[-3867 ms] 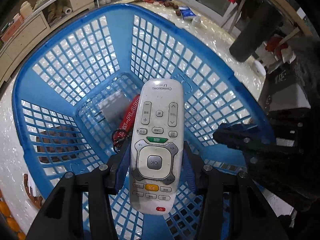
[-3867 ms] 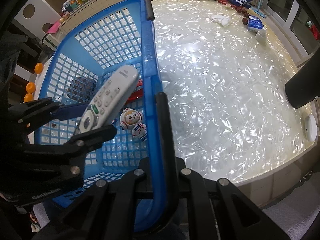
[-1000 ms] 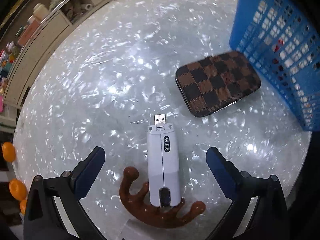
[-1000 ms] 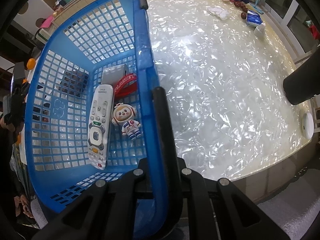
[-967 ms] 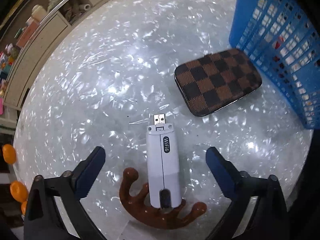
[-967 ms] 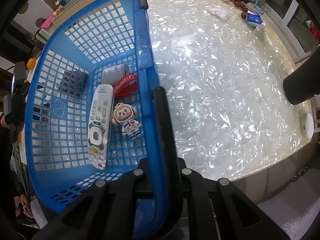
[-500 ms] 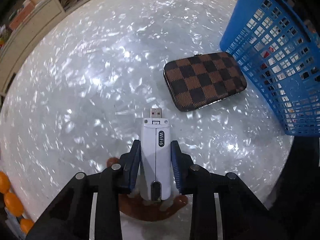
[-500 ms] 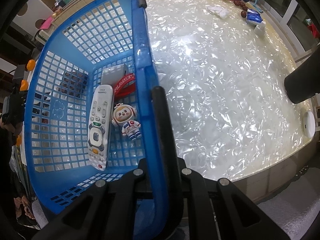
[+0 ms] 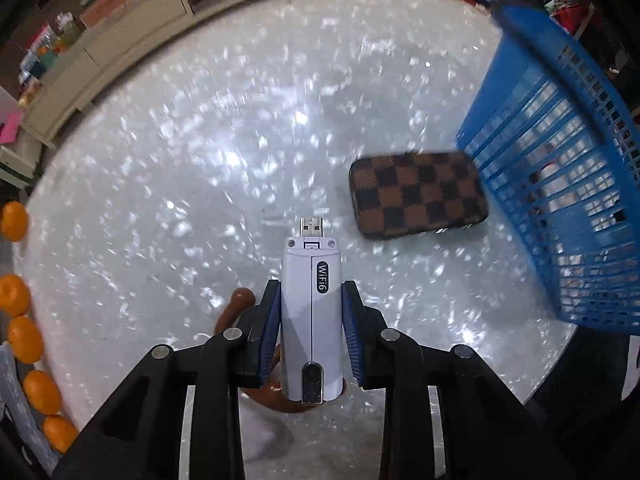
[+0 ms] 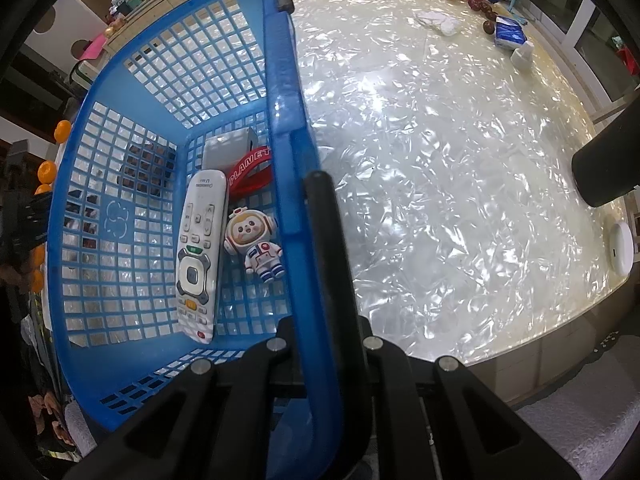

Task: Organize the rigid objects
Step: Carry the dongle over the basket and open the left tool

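My left gripper clamps its blue pads on both long sides of a white WiFi dongle, held above the pearly table; whether it is fully clear of the brown antler-shaped piece beneath it, I cannot tell. My right gripper is closed on the rim of the blue basket, pinning it at the table's near edge.

To do this step well, I judge I should carry the dongle level and high enough to pass over the checkered case, which lies touching or just beside the basket's outer wall, then clear the rim before lowering. The grip sits on the dongle's rear half, so I would avoid quick swings that could pivot it. A bare patch of basket floor to the left of the remote looks the safest place to release, away from the astronaut figure and red strap.

The dongle is a slim white stick, smooth and glossy, with a black oval "WiFi6" label, two small screws near the front, a metal USB plug pointing away from me, and a dark slot at its rear end.
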